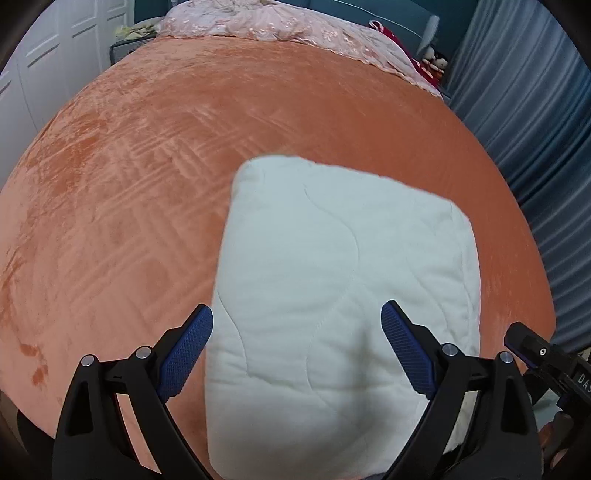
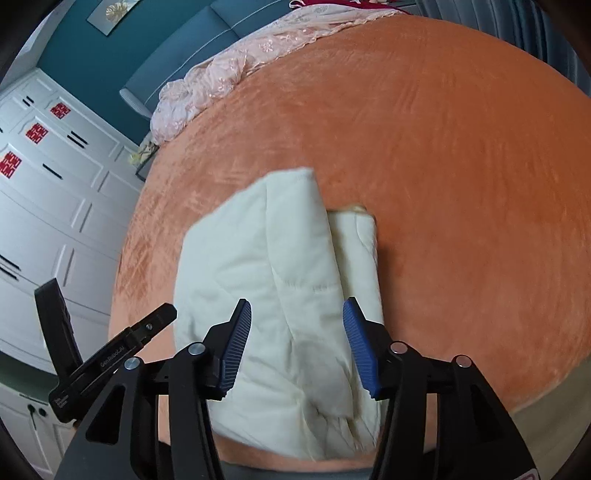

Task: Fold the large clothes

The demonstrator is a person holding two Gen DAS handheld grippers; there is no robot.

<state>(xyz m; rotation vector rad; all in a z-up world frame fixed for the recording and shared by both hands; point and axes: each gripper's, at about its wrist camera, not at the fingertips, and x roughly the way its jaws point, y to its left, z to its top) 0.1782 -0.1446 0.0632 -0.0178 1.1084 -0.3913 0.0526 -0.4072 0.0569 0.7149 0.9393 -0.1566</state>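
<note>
Left gripper [image 1: 297,325] jaws spread wide, blue pads [image 1: 184,354] apart, nothing held; it hangs over the near end of the folded white quilted garment [image 1: 340,288], which fills the gap between the fingers from below. Right gripper [image 2: 297,332] also open, jaws a bit narrower, nothing between them; in the right wrist view the same white quilted garment [image 2: 273,280] lies under the gap with no pad touching it that I can tell. The garment sits folded into a thick block on the orange velvet bedspread [image 1: 147,184], at the bedspread's near edge; right view shows a top fold lying over a lower layer that sticks out on the garment's right side. Stitch lines curve across the garment's top face. Beyond the garment, bare orange bedspread [image 2: 461,166] with rub marks in the pile. Past that, at the bedspread's far edge, a crumpled pink embroidered cover [image 1: 288,26] lies bunched. Behind the cover, a teal headboard [image 2: 199,44]. White wardrobe doors [image 2: 55,177] with red stickers stand to the bedspread's left; blue-grey curtains [image 1: 535,110] hang to its right.
</note>
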